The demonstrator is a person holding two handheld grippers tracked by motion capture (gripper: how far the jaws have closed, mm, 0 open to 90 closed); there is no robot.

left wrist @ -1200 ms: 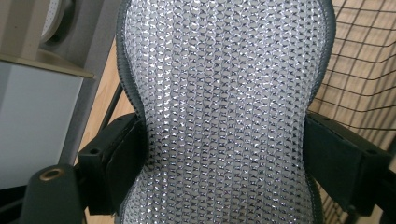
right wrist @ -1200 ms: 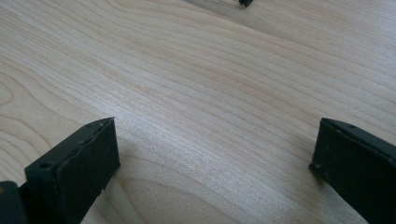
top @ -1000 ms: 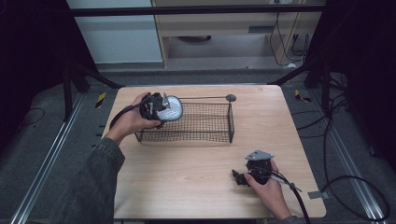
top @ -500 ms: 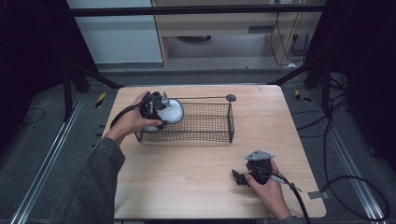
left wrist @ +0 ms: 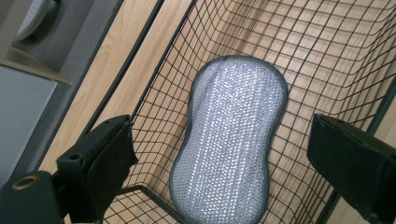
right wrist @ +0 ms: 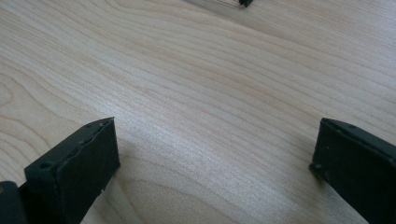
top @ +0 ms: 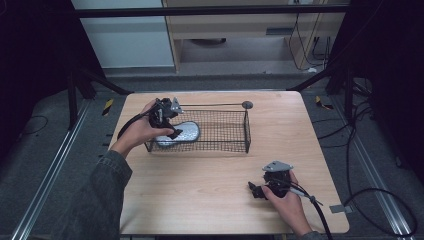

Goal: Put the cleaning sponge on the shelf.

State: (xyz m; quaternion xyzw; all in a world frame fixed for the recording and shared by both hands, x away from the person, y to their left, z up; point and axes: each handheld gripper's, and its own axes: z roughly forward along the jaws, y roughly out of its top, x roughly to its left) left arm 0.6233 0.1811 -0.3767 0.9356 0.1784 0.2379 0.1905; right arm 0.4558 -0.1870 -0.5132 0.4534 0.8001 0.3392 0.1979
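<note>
Silver sponge (left wrist: pixel 231 140) lies in basket (left wrist: pixel 336 60), below left tool (left wrist: pixel 219 161).

Silver scouring pad (left wrist: pixel 231 140) (peanut-shaped, grey-edged) lies flat in left end of wire basket (top: pixel 235 131).

A lab: wooden table (top: pixel 210 195) inside a dark frame (top: pixel 200 10), cables (top: pixel 370 195) on the floor.

Your scrubbing pad (left wrist: pixel 231 140) is silver-grey with a glittering dotted weave and a darker grey border. It lies in the black wire-mesh basket (top: pixel 227 131) near the table's (top: pixel 210 195) far left corner. The table is pale wood with flowing grain. Your left gripper (top: pixel 167 120) and right gripper (top: pixel 260 190) are black; your sleeve (top: pixel 95 200) is grey-green denim.
</note>
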